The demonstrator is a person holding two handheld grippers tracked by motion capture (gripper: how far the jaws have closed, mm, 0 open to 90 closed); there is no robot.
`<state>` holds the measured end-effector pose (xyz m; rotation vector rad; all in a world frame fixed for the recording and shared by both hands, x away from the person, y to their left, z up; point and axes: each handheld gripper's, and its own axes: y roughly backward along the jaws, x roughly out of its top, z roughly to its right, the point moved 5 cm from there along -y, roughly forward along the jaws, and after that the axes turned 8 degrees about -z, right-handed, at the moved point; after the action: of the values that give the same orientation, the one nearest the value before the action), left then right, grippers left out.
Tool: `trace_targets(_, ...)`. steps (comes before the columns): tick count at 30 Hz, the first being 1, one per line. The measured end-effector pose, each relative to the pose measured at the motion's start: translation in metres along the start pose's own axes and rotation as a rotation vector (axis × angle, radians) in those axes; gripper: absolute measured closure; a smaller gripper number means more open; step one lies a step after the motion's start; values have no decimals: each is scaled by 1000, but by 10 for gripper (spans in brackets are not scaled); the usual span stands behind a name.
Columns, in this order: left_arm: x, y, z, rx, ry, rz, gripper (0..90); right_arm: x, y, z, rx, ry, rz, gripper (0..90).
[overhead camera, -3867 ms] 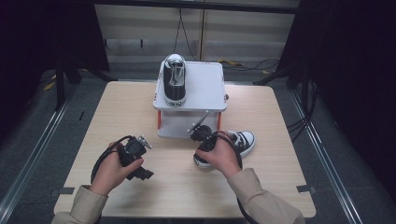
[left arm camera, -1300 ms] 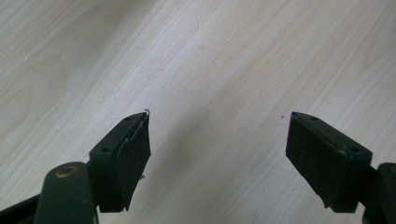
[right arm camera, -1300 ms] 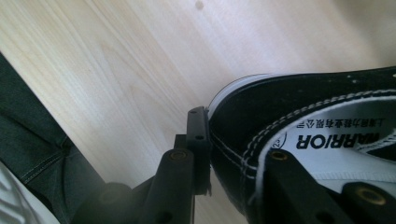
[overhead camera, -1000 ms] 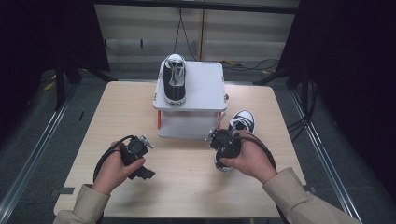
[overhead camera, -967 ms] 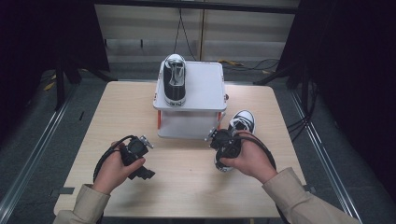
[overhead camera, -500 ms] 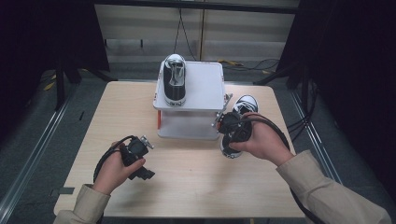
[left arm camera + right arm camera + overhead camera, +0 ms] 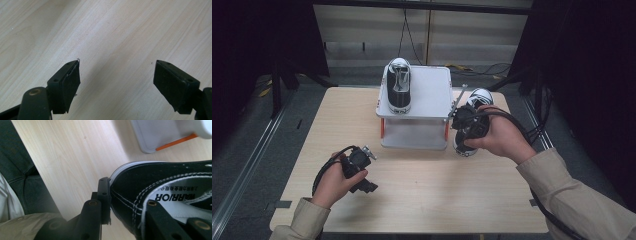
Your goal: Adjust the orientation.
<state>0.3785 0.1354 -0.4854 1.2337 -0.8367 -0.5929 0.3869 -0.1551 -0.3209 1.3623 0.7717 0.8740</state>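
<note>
As seen from high view: two black-and-white sneakers, one white rack [image 7: 432,90], two grippers. First sneaker [image 7: 399,85] atop rack; second sneaker [image 7: 479,96] under right gripper [image 7: 464,122], beside rack. Left gripper [image 7: 357,165] low over table [image 7: 422,190].

Left gripper view: jaws spread wide, nothing between, bare wood beneath.

Right gripper view: jaws clamp sneaker's black heel collar, white stitching, "WARRIOR" insole.

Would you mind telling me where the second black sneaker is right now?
In the high view, the second black sneaker sits at the table's right, beside the white two-tier stand that carries its mate, with the right gripper shut on its heel collar.
</note>
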Motion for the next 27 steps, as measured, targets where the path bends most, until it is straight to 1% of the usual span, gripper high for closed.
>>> trace_targets(1, 0, 0, 0, 0, -2, 0, 212, 1, 5, 2, -12, 16, -7, 766)
trace_targets(4, 1, 1, 0, -1, -4, 0, 212, 4, 9, 6, -30, 38, -12, 765)
trace_targets(7, 1, 1, 1, -2, -2, 1, 212, 6, 12, 9, -32, 47, -16, 765)
trace_targets(8, 1, 1, 1, -5, -9, 0, 212, 10, 16, 12, -39, 47, -18, 761)
trace_targets(11, 2, 2, 0, -2, -11, 4, 212, 14, 20, 14, -41, 57, -14, 756)
trace_targets(12, 2, 1, 0, -5, -1, 6, 212, 18, 23, 16, -42, 66, -12, 752)
trace_targets(13, 2, 1, 0, -5, -1, 6, 212, 18, 23, 16, -42, 66, -12, 752)
trace_targets(14, 2, 1, 0, -6, 3, 10, 212, 22, 25, 19, -42, 78, -13, 751)
trace_targets(15, 2, 1, 0, -5, -3, 6, 212, 23, 26, 19, -43, 77, -13, 750)
trace_targets(16, 2, 1, 0, -1, 2, 7, 212, 25, 26, 21, -49, 92, -11, 751)
trace_targets(17, 2, 1, 0, -1, 2, 7, 212, 25, 26, 21, -49, 92, -11, 751)
trace_targets(18, 2, 1, 0, -4, -7, 5, 212, 30, 26, 23, -59, 104, -20, 751)
trace_targets(19, 2, 2, 0, 2, -6, 6, 212, 31, 26, 23, -61, 105, -24, 750)
trace_targets(20, 2, 1, 0, -2, -7, 4, 212, 34, 26, 25, -64, 108, -15, 751)
trace_targets(23, 2, 1, 0, -4, -4, 5, 212, 39, 26, 26, -62, 115, -15, 747)
trace_targets(24, 2, 1, 0, -3, 0, 4, 212, 43, 26, 28, -57, 118, -7, 744)
trace_targets(25, 1, 1, -1, 0, 1, 3, 212, 45, 26, 29, -62, 124, -4, 741)
trace_targets(27, 1, 0, -1, -1, -2, 1, 212, 48, 26, 31, -62, 133, -11, 740)
